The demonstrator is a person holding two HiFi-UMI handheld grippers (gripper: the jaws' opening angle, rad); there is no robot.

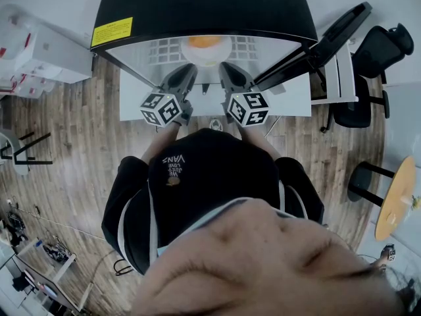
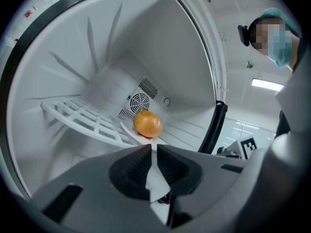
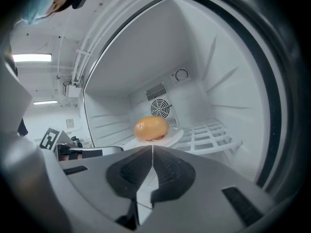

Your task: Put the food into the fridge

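Plainly, VANS print on shirt; yellow label on fridge illegible

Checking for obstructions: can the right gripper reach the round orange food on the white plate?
Likely yes: nothing stands between the right gripper and the round orange food, though its jaws are shut.

Just ahead of your left claw, plate and bun block the way; leftward, over the rack, lies free room.
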